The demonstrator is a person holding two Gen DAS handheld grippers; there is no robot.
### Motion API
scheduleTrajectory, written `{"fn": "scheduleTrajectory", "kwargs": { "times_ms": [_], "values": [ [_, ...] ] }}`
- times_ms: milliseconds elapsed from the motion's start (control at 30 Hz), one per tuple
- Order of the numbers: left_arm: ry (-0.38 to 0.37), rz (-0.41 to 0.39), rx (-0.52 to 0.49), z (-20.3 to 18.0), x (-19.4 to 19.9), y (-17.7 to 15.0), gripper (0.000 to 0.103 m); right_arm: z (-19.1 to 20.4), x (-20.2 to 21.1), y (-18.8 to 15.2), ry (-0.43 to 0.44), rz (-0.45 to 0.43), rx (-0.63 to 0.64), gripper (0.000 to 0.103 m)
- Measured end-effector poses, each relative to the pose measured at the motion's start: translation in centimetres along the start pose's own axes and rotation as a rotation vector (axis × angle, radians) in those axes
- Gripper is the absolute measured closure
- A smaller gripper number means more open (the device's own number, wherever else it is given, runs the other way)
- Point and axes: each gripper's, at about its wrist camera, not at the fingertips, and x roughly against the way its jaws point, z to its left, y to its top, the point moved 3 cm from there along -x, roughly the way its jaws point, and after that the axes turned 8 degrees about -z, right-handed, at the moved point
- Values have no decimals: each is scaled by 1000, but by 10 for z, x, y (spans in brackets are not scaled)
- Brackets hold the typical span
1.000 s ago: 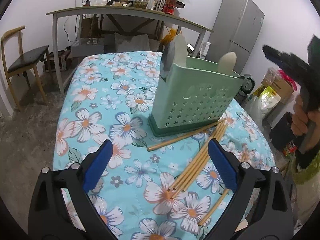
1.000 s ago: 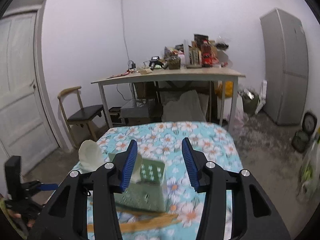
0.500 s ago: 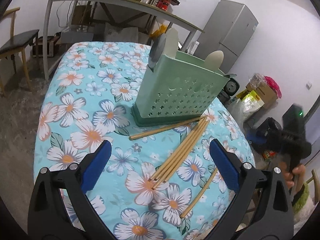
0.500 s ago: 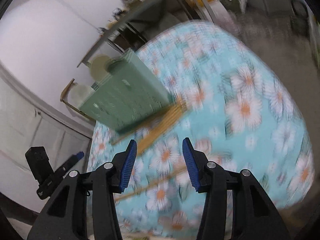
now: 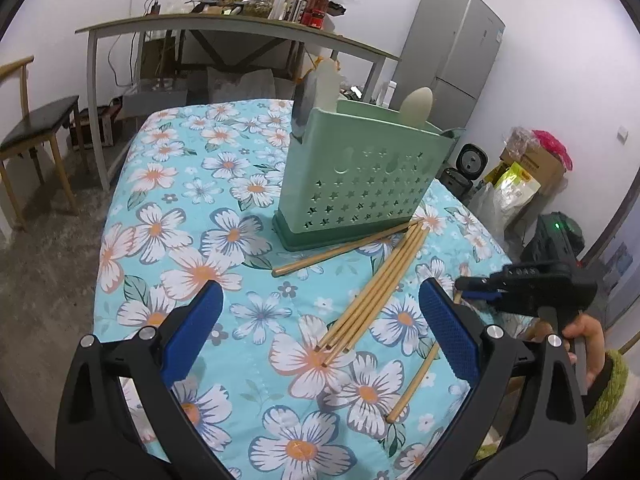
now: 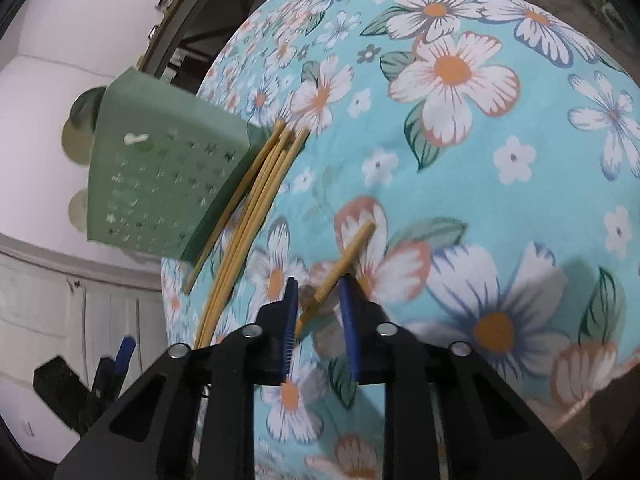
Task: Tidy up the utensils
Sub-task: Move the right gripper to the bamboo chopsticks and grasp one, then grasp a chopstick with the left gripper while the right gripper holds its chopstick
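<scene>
A green perforated utensil holder (image 5: 360,184) stands on the floral tablecloth (image 5: 168,224), with pale utensils sticking out of it. Several wooden chopsticks (image 5: 376,288) lie bundled in front of it, one lies by its base (image 5: 340,248), and a single chopstick (image 5: 412,380) lies apart near the right edge. My left gripper (image 5: 320,340) is open above the cloth, short of the bundle. My right gripper (image 6: 318,296) is open, its jaws narrowed around the single chopstick (image 6: 344,256), not gripping it. The holder (image 6: 160,176) and bundle (image 6: 248,208) show at its left.
A grey desk (image 5: 224,28) piled with clutter stands behind the table. A wooden chair (image 5: 32,128) is at the left. A grey fridge (image 5: 452,60) and bags (image 5: 516,184) stand at the right. The table's right edge drops off near the single chopstick.
My right gripper has swung down from above the table to the single chopstick and narrowed its jaws around it. My left gripper has stayed open, shifting only slightly.
</scene>
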Motion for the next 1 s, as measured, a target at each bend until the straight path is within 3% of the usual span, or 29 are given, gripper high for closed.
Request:
{"fn": "scheduleTrajectory", "kwargs": {
  "times_ms": [367,600,800,1000],
  "values": [
    [70,-61,-202,-18,-3,3,9,-4,7,9,42,-29,-16,89],
    [85,0,-402,-28,-35,-1,44,-8,4,10,73,-11,-16,89],
    [74,146,-426,-13,-86,-6,63,-16,4,11,103,-1,-25,89],
    [95,237,-446,-3,-116,-15,80,-21,4,11,124,-2,-26,89]
  ]
}}
